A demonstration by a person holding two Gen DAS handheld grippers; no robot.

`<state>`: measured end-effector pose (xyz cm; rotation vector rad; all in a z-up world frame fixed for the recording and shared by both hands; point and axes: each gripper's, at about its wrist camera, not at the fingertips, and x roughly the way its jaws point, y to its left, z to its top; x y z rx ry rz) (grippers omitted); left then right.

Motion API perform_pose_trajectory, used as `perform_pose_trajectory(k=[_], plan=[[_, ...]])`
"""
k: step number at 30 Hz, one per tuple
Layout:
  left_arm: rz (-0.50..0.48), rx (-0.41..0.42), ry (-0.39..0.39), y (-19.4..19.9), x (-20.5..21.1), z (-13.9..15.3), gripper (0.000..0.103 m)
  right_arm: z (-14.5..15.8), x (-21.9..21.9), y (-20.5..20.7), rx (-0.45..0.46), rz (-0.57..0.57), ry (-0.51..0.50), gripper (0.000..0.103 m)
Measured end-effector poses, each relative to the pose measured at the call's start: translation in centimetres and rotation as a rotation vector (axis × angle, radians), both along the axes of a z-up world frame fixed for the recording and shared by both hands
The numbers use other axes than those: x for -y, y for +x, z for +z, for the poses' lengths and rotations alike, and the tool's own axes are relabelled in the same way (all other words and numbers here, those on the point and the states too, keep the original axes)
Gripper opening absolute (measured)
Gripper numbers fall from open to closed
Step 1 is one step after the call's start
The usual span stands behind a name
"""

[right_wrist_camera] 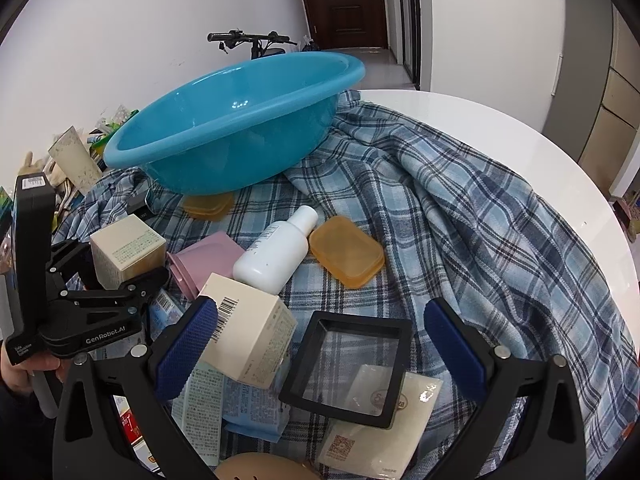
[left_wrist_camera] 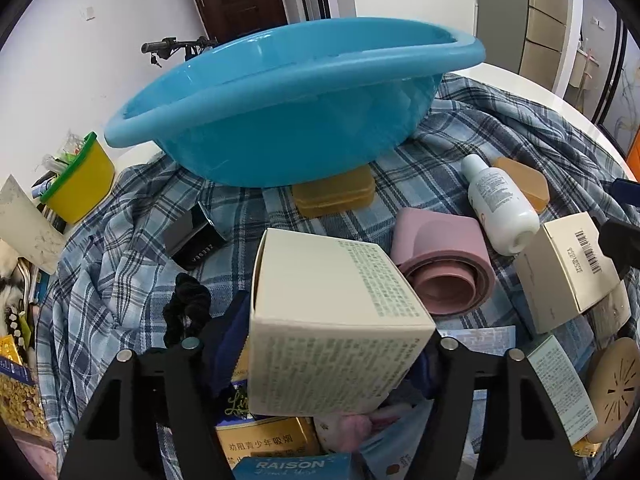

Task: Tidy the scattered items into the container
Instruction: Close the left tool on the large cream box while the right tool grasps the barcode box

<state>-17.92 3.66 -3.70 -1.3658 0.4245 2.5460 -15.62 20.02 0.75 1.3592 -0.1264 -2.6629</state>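
My left gripper [left_wrist_camera: 320, 344] is shut on a cream printed box [left_wrist_camera: 332, 320] and holds it above the checked cloth, in front of the blue basin [left_wrist_camera: 288, 112]. The same gripper with the box [right_wrist_camera: 128, 250] shows at the left of the right wrist view. My right gripper [right_wrist_camera: 320, 344] is open and empty over a black square frame case [right_wrist_camera: 348, 372], next to a barcode box [right_wrist_camera: 248, 328]. A white bottle [right_wrist_camera: 276, 252], an orange soap case [right_wrist_camera: 346, 252] and a pink cup [right_wrist_camera: 204, 260] lie before the basin [right_wrist_camera: 236, 120].
A blue checked cloth [right_wrist_camera: 460, 220] covers the round white table [right_wrist_camera: 520, 132]. A second orange case [left_wrist_camera: 332, 194] sits under the basin. A yellow tub [left_wrist_camera: 80, 184] stands at the far left. Cigarette packs [left_wrist_camera: 280, 444], leaflets and a black scrunchie [left_wrist_camera: 188, 304] lie near me.
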Motion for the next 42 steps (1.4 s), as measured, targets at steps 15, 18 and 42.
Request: perform_pose_trajectory(k=[15, 18, 42], plan=[[0.001, -0.085, 0.043, 1.7, 1.2, 2.5, 0.061, 1.1, -0.1, 0.5, -0.055, -0.004, -0.025, 0.103], [-0.001, -0.090, 0.066, 2.3, 1.4, 3.2, 0.061, 1.3, -0.3, 0.7, -0.062, 0.005, -0.038, 0.103], [0.040, -0.083, 0.109, 5.2, 3.1, 4.0, 0.061, 0.2, 1.8, 1.8, -0.050, 0.248, -0.066, 0.089]])
